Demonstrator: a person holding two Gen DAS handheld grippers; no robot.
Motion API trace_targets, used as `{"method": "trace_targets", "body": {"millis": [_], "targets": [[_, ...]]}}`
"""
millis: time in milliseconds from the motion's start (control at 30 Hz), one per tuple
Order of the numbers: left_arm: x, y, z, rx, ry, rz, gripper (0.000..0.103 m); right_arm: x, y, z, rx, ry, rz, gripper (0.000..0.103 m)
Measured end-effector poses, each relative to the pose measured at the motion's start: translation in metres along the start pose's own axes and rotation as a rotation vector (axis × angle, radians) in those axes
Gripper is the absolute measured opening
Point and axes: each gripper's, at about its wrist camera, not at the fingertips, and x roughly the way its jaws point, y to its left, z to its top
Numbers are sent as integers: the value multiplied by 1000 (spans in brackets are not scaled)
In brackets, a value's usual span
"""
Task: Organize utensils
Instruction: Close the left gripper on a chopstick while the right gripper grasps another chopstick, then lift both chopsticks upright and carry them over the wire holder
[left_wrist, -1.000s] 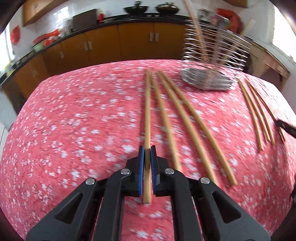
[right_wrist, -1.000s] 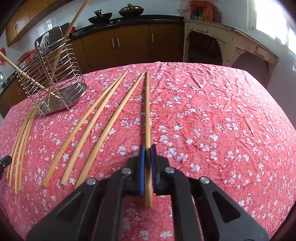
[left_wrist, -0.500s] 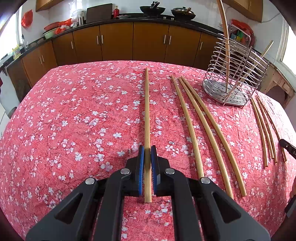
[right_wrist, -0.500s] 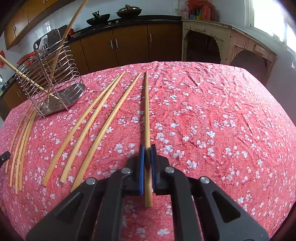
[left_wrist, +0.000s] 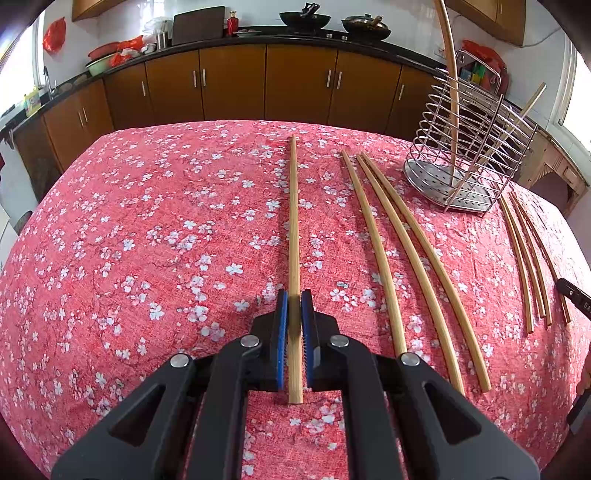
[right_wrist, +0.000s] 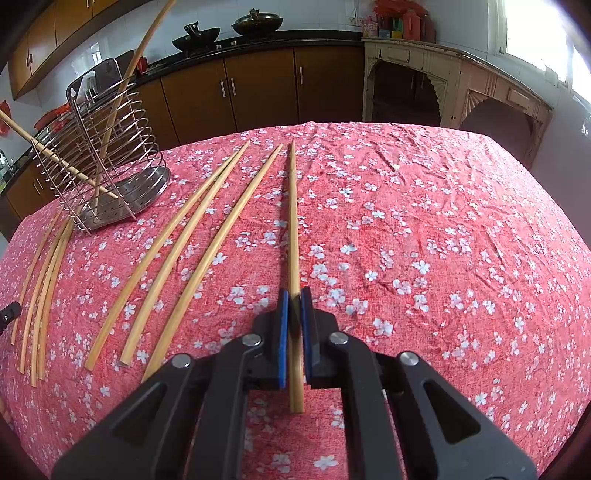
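My left gripper is shut on a long wooden chopstick that points away over the red flowered tablecloth. My right gripper is shut on another long chopstick, also pointing away. A wire utensil holder stands at the far right in the left wrist view and at the far left in the right wrist view; two chopsticks lean in it. Three loose chopsticks lie beside my left gripper's chopstick and also show in the right wrist view.
Several thinner chopsticks lie past the holder near the table's edge, seen too in the right wrist view. Brown kitchen cabinets stand behind the table. A pale wooden side table stands at the back right.
The left wrist view has swung left, so the holder sits further right and the loose chopsticks have shifted right. The right gripper with its chopstick has barely moved.
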Motion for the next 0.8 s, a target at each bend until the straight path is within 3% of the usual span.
{"method": "trace_targets", "body": {"millis": [633, 800], "targets": [[0, 0, 1, 3, 1, 4, 8, 0, -1, 0, 2, 1, 2, 8], [0, -8, -2, 27, 2, 38, 8, -4, 1, -6, -1, 2, 0, 8]]}}
